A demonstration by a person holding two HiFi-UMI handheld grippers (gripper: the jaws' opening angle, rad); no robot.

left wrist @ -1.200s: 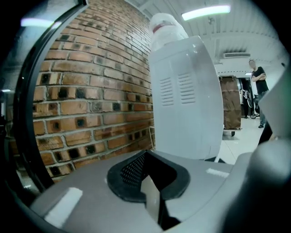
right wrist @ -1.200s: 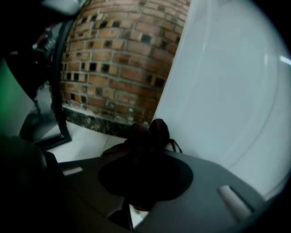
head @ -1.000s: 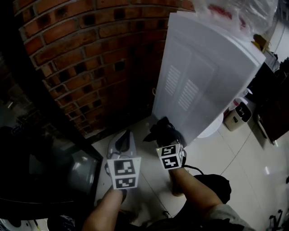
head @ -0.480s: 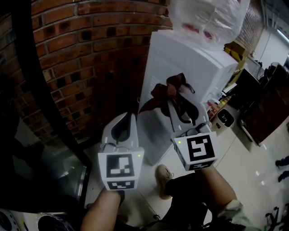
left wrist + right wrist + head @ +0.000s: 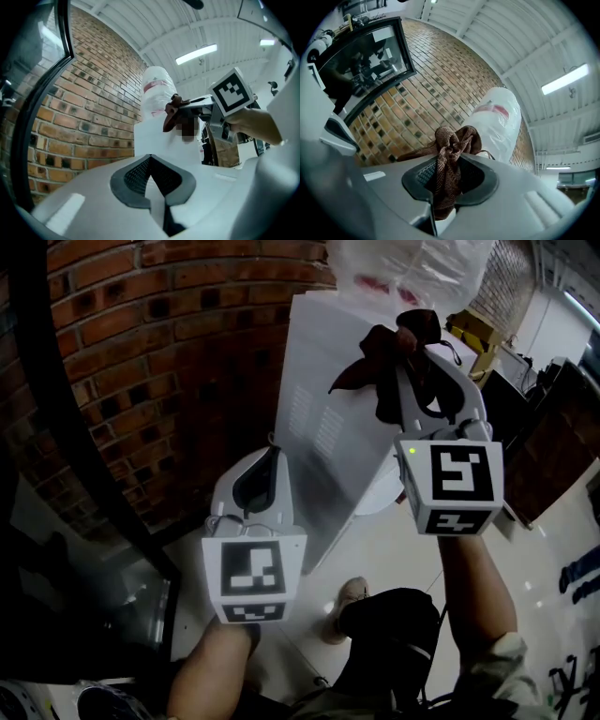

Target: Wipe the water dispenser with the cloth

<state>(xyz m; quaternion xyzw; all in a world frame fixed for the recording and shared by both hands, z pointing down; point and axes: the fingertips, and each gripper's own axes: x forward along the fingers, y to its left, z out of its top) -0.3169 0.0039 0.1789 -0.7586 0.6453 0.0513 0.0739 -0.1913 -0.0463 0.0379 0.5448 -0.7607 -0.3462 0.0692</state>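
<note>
The head view is dim and darkest at the near left. The white water dispenser point(image 5: 323, 427) is its brightest part. Long ceiling lamps point(image 5: 196, 54) glow in both gripper views, which bend round and have black corners.

White moulded-plastic left gripper point(image 5: 269, 463) and matching right gripper point(image 5: 412, 348), dark grey ribbed jaw pads point(image 5: 136, 176). Each has a white cube with black square markers point(image 5: 246, 579); small green light point(image 5: 411, 451) on the right one. Person wears dark legwear point(image 5: 389, 629), pale shoe point(image 5: 345, 604).
</note>
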